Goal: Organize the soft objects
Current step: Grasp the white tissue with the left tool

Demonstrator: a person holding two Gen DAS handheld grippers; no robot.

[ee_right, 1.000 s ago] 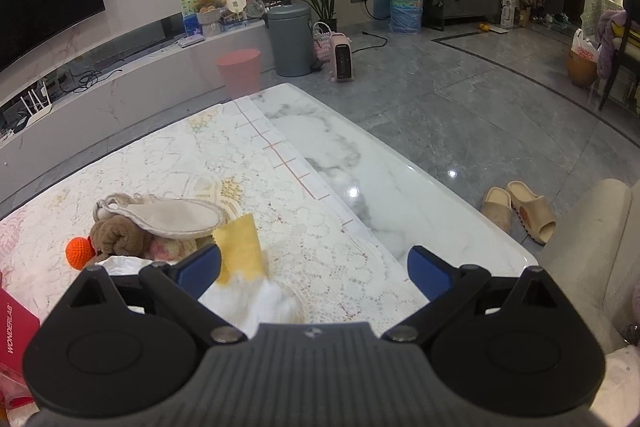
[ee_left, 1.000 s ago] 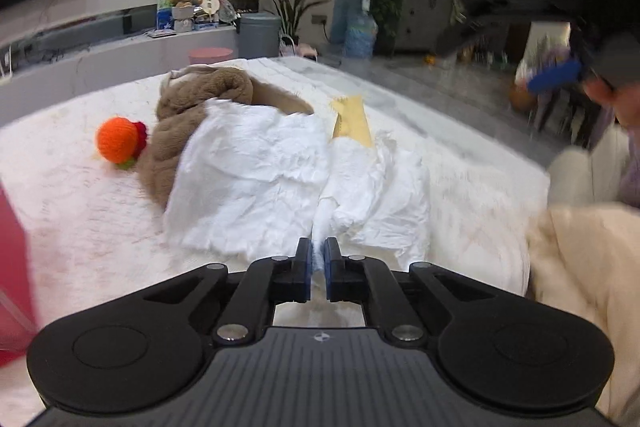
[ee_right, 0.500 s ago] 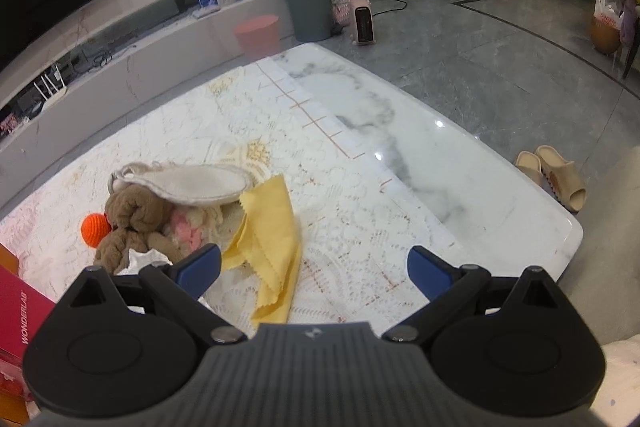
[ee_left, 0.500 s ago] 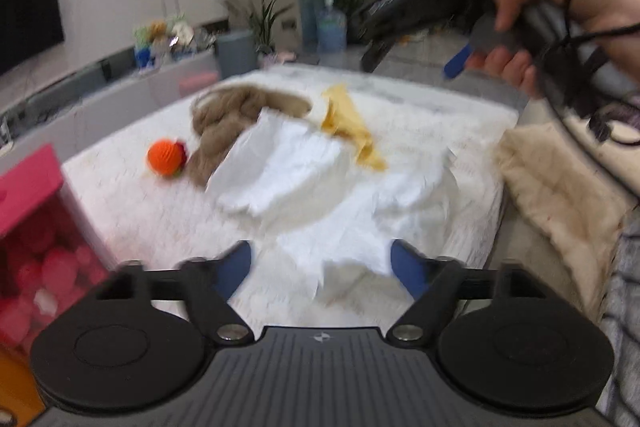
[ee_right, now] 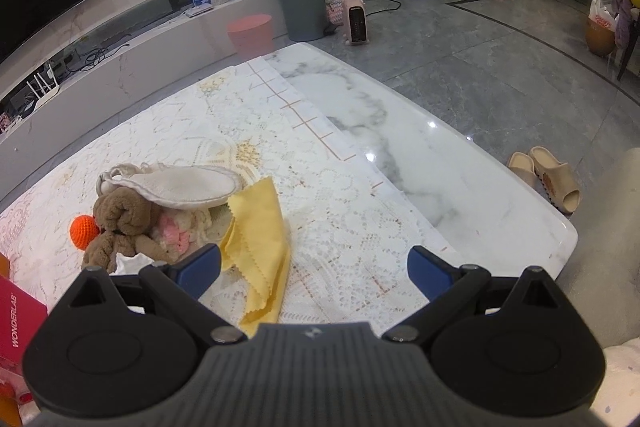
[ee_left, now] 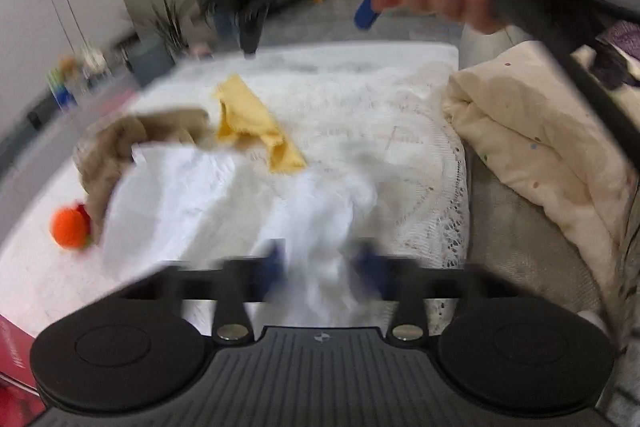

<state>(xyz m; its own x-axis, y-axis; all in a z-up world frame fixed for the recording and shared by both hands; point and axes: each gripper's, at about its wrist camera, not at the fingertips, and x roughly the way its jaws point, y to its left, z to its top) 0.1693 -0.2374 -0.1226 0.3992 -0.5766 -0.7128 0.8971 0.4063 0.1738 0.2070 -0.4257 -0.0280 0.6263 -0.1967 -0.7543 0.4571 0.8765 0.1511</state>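
Sorting looks barely begun. The crumpled white cloth (ee_left: 224,195), brown plush towel (ee_right: 120,223) and orange knitted ball (ee_right: 83,231) lie heaped beside the yellow wavy-edged cloth (ee_right: 260,227) on the lace-covered surface (ee_right: 360,227). Left hand-held gripper (ee_left: 324,267) straddles the white cloth, blurred, fairly narrow; right hand-held gripper (ee_right: 314,269) wide, empty.

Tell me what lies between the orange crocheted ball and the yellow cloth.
In the right wrist view, a brown plush toy and a pink-and-cream knitted piece lie between the orange crocheted ball and the yellow cloth.
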